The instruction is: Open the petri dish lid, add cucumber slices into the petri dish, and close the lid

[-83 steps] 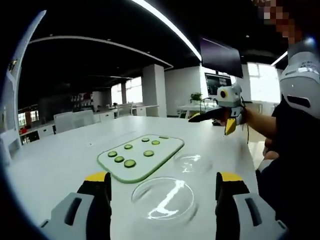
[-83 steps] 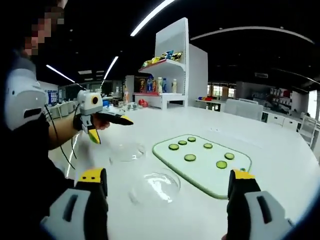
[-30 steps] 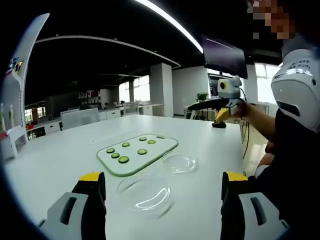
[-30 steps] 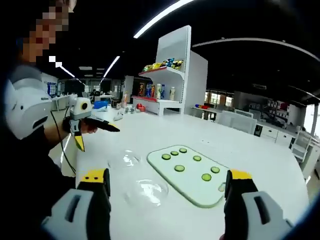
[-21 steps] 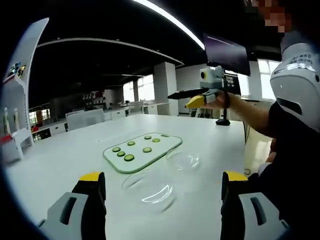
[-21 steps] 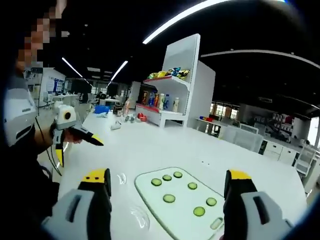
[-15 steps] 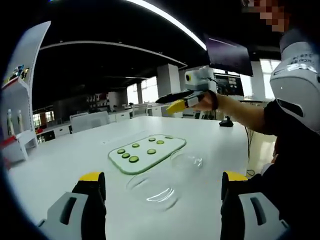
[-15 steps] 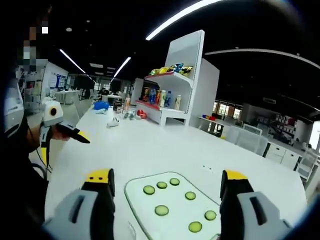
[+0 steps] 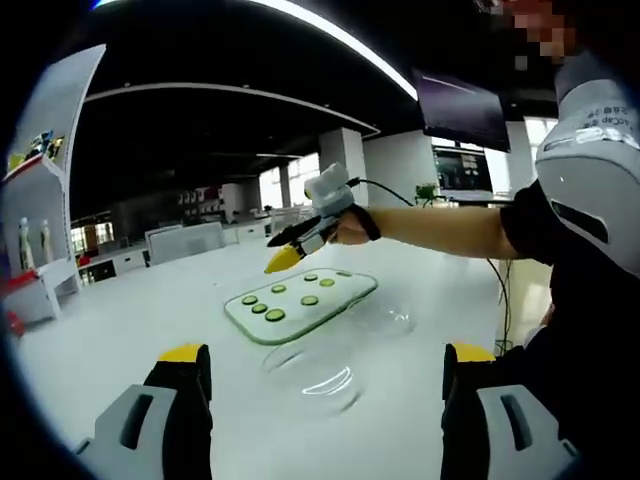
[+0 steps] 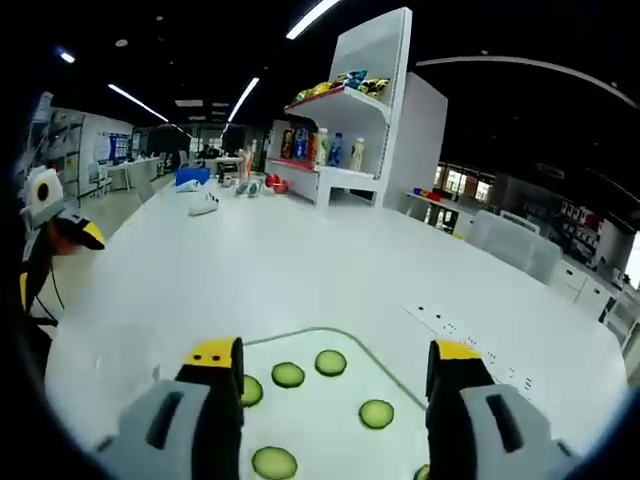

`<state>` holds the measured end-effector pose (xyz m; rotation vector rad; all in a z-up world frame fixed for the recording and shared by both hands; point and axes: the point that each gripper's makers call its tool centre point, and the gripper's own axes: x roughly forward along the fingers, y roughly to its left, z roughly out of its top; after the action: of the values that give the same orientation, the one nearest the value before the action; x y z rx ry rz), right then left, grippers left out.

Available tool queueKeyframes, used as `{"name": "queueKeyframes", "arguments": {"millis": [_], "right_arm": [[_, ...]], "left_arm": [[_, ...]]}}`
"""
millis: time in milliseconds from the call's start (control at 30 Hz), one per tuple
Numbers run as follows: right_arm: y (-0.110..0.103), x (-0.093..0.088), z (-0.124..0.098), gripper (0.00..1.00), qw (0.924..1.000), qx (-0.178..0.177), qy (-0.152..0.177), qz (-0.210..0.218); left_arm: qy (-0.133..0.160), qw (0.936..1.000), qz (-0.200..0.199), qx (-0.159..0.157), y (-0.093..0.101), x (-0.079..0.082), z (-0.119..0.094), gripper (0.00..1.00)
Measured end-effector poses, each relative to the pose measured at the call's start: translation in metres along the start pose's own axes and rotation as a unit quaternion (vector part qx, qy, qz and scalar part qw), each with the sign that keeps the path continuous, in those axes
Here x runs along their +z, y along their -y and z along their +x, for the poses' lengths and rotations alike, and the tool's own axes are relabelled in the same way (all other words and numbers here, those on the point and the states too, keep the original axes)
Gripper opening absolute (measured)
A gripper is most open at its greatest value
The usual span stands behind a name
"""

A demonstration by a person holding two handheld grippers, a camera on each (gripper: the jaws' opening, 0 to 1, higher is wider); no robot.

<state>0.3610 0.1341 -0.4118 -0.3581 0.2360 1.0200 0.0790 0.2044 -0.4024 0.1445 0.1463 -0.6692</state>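
A pale green board (image 9: 300, 303) with several cucumber slices (image 9: 275, 315) lies on the white table. Nearer to me sit two clear petri dish halves, one (image 9: 318, 375) between my left gripper's jaws and one (image 9: 385, 320) to its right. My left gripper (image 9: 326, 355) is open and hangs above the table, short of the near dish. My right gripper (image 9: 283, 250) reaches out over the board's near end. In the right gripper view it (image 10: 335, 352) is open just above the board (image 10: 330, 405), with cucumber slices (image 10: 288, 375) ahead of its jaws and nothing held.
The person's bare forearm (image 9: 440, 225) stretches across from the right. A white shelf unit (image 10: 365, 120) with bottles and snacks stands at the table's far end. The left gripper (image 10: 60, 225) shows at the left edge. A socket strip (image 10: 450, 325) lies past the board.
The right gripper swung from up high at the right down and left over the board, so the slices now loom close in its view. The left gripper stayed about where it was.
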Motion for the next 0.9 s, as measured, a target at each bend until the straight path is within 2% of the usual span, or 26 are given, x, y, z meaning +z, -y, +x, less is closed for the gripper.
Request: {"name": "queueKeyframes", "arguments": {"millis": [200, 400, 533, 900], "right_arm": [[0.002, -0.016, 0.032, 0.66, 0.9999, 0.004, -0.014, 0.007], [-0.005, -0.036, 0.040, 0.59, 0.9992, 0.004, -0.034, 0.019], [-0.002, -0.049, 0.047, 0.54, 0.9987, 0.003, -0.049, 0.017], [-0.009, -0.049, 0.053, 0.40, 0.9981, 0.011, -0.060, 0.012]], "left_arm": [[-0.003, 1.0000, -0.002, 0.004, -0.006, -0.004, -0.002, 0.94], [0.001, 0.9999, -0.015, -0.002, -0.010, -0.006, -0.002, 0.93], [0.003, 0.9998, -0.019, -0.005, -0.011, -0.007, -0.001, 0.93], [0.003, 0.9997, -0.021, -0.008, -0.013, -0.011, -0.003, 0.91]]}}
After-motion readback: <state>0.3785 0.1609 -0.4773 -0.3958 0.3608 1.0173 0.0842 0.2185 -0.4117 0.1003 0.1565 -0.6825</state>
